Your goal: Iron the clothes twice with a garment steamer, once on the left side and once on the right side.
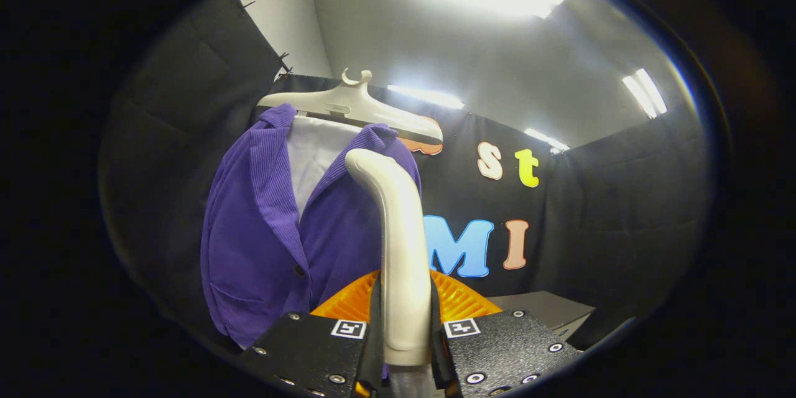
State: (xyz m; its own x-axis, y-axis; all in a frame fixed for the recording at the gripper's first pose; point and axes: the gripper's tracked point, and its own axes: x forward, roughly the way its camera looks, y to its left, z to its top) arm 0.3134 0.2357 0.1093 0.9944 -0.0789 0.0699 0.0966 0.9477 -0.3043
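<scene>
The claw [405, 336] is pinching the steamer [398, 249], both fingers [311, 348] pressing on its cream handle from either side. The handle is rising between them and curving over at its top, where its rounded end is sitting against the right front panel of the jacket [267, 230]. The purple ribbed jacket is hanging from a cream hanger [354, 106] just beyond the fingers, open at the collar over a white lining [314, 158], with a dark button [300, 270] showing on its front. An orange ribbed part [460, 298] is sitting just behind the fingers. A grey box [547, 308] is lying further off to the right.
</scene>
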